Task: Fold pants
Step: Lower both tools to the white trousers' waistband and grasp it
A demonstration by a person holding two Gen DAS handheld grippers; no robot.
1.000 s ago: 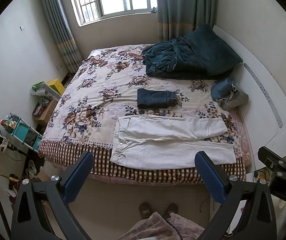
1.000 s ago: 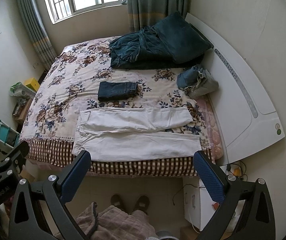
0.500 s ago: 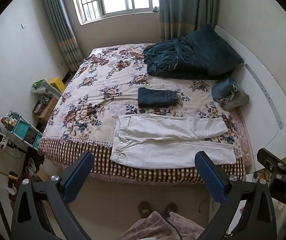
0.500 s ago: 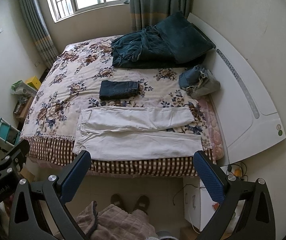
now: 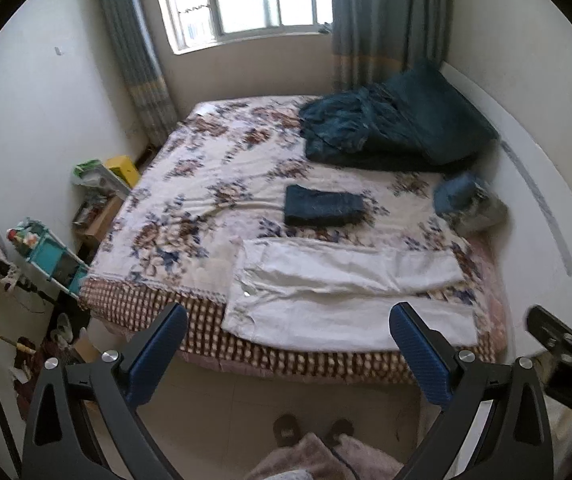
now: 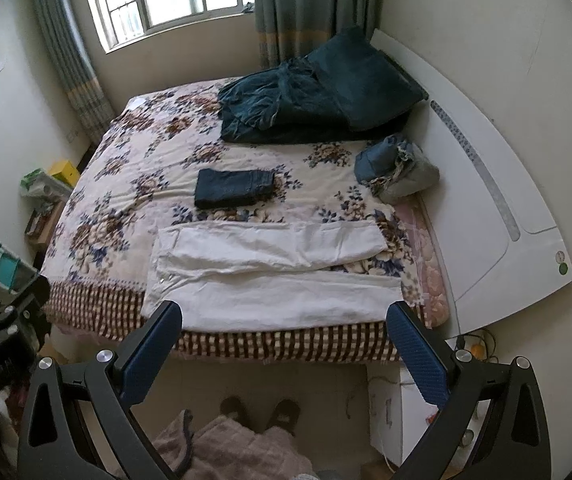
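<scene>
Your left gripper (image 5: pixel 287 340) and right gripper (image 6: pixel 286 338) are spread wide, empty; the flat white cotton pants (image 6: pixel 270 276) lie ahead of both.

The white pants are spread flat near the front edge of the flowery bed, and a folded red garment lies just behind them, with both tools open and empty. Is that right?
Nearly. The folded garment behind the white pants is dark blue denim, not red, as the right wrist view shows clearly. The rest holds: the pants lie flat near the front edge of the floral bed, and the left tool and right tool are open and empty.
</scene>
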